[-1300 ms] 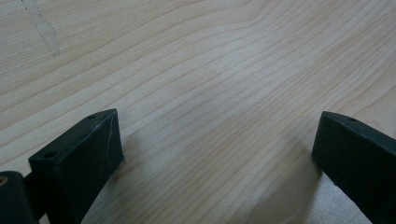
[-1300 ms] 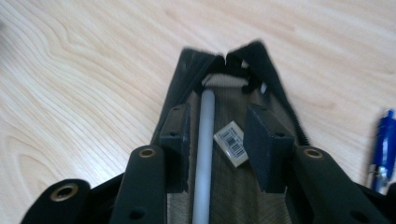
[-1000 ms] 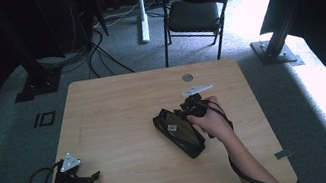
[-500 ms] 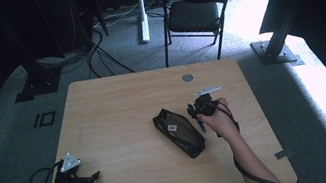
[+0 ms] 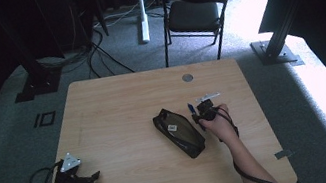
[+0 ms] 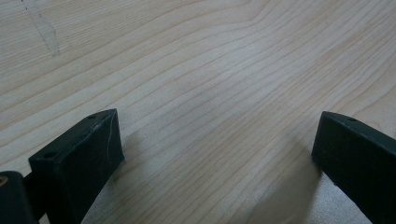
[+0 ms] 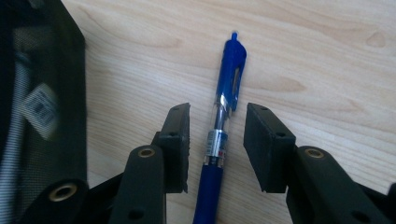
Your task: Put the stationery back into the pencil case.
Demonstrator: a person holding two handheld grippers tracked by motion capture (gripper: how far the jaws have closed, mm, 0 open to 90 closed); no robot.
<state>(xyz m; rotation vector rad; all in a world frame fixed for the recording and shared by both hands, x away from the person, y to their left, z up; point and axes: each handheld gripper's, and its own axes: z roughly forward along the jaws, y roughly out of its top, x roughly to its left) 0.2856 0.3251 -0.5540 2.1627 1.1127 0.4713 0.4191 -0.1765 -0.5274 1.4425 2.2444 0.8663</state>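
Pen (image 7: 223,135) lies flat on the worktop (image 5: 118,109) just right of the black mesh pouch (image 5: 178,132), between the jaws of the right gripper (image 7: 216,147), which stand part open and untouching. Light, stiff and slick, likely to roll; best pinched mid-barrel. Left gripper (image 6: 219,154) rests wide open, empty.

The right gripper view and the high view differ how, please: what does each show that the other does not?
Right gripper view alone: the blue plastic pen's clip, clear barrel and printed band, lying on the wood between two black fingers that stand apart from it. High view alone: the left gripper near the table's corner, a black folding chair and the grey carpet. Both: the pen, the black mesh pencil pouch beside it, the light wooden table.
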